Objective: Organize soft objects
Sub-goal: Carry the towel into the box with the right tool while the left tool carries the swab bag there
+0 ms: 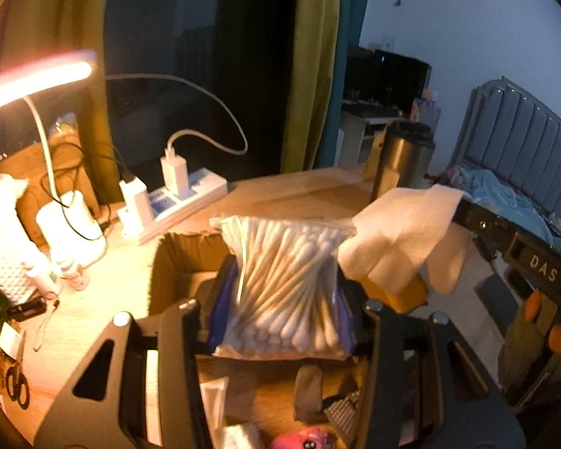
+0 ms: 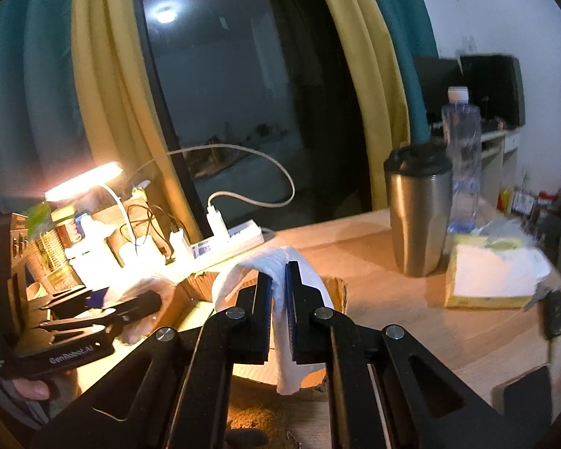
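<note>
My left gripper (image 1: 284, 280) is shut on a clear bag of cotton swabs (image 1: 288, 280) and holds it above an open cardboard box (image 1: 179, 262). My right gripper (image 2: 278, 284) is shut on a white tissue (image 2: 280, 321) that drapes over its fingers, above the same box (image 2: 336, 288). In the left wrist view the tissue (image 1: 400, 232) and the right gripper (image 1: 467, 209) hang just right of the swab bag. In the right wrist view the left gripper (image 2: 138, 307) sits at the lower left, blurred.
A lit desk lamp (image 1: 37, 78), a power strip with chargers (image 1: 183, 194) and white bottles (image 1: 71, 224) stand at the left. A steel travel mug (image 2: 419, 205), a water bottle (image 2: 462, 161) and a tissue pack (image 2: 490, 277) stand at the right. Scissors (image 1: 17, 381) lie at the near left.
</note>
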A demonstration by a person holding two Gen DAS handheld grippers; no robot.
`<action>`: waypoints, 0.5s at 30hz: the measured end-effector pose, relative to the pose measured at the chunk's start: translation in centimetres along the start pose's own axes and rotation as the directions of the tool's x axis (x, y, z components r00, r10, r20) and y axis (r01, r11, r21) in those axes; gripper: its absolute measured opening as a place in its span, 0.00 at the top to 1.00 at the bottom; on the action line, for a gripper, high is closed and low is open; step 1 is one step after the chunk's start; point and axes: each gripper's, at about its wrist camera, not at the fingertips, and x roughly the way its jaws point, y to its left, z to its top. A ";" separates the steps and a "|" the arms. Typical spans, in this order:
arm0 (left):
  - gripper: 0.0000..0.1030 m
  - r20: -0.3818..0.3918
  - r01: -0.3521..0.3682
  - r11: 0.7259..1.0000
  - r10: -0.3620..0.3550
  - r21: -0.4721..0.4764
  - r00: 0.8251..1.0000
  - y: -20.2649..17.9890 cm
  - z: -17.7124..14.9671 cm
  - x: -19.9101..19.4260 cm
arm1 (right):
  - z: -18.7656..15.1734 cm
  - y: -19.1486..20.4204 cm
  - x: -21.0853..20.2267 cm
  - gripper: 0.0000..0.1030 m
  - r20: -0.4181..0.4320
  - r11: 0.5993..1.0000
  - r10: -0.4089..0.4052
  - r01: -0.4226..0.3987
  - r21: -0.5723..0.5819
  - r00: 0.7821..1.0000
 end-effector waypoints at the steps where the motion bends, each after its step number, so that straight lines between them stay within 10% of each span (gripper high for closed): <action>1: 0.54 -0.011 0.001 1.000 -0.001 -0.002 1.000 0.0 -0.1 0.6 | -0.2 -0.2 0.6 0.92 -0.015 1.000 0.011 -0.011 0.011 1.000; 15: 0.54 -0.183 0.007 1.000 -0.003 0.019 0.983 -1.6 -1.4 7.4 | -2.6 -2.3 5.3 0.92 -0.141 0.995 0.022 -0.008 0.099 0.990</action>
